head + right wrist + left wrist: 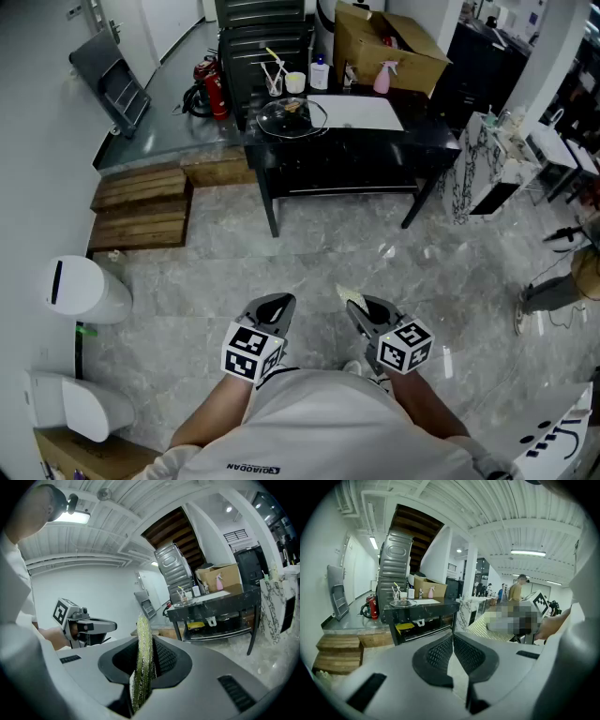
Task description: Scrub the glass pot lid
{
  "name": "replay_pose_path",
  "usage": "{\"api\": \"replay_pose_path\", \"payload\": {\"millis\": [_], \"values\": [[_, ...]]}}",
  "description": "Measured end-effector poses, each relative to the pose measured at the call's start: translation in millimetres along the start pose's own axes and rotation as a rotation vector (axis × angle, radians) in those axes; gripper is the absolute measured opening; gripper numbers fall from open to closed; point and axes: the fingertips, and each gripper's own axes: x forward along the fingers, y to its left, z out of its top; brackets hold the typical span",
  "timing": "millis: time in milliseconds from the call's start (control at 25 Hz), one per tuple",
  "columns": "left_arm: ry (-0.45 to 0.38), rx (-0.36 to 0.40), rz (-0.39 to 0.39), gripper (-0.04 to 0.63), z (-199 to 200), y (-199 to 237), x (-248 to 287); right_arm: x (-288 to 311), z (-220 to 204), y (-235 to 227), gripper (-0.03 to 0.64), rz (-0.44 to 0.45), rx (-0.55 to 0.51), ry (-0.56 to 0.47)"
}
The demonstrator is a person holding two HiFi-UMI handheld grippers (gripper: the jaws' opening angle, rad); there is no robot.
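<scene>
The glass pot lid point(286, 116) lies on a black table point(375, 141) far ahead of me; it also shows small in the left gripper view point(402, 603) and the right gripper view point(183, 603). Both grippers are held close to my body, well short of the table. My left gripper point(278, 302) point(453, 639) is shut with nothing between its pads. My right gripper point(361, 306) point(144, 634) is shut on a green scrub pad point(142, 663), which stands on edge and sticks out past the fingertips as a pale yellow-green tip point(351, 296).
On the table stand a cup of brushes point(274, 82), a white bottle point(320, 73), a pink spray bottle point(382, 78) and a cardboard box point(386, 47). Fire extinguishers point(214, 86) and wooden pallets point(141, 208) lie left. A white bin point(84, 291) and a marbled stand point(473, 164) flank the floor.
</scene>
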Motion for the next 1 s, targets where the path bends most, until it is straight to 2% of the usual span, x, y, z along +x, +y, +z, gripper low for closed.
{"api": "replay_pose_path", "payload": {"millis": [520, 800, 1000], "values": [[0.005, 0.009, 0.006, 0.018, -5, 6, -8, 2, -1, 9, 0.084, -0.006, 0.002, -0.005], [-0.006, -0.03, -0.007, 0.018, -9, 22, -16, 14, -1, 22, 0.084, 0.01, 0.016, -0.009], [0.016, 0.022, 0.007, 0.018, -20, 40, -28, 32, -3, 39, 0.084, 0.015, 0.004, 0.01]]}}
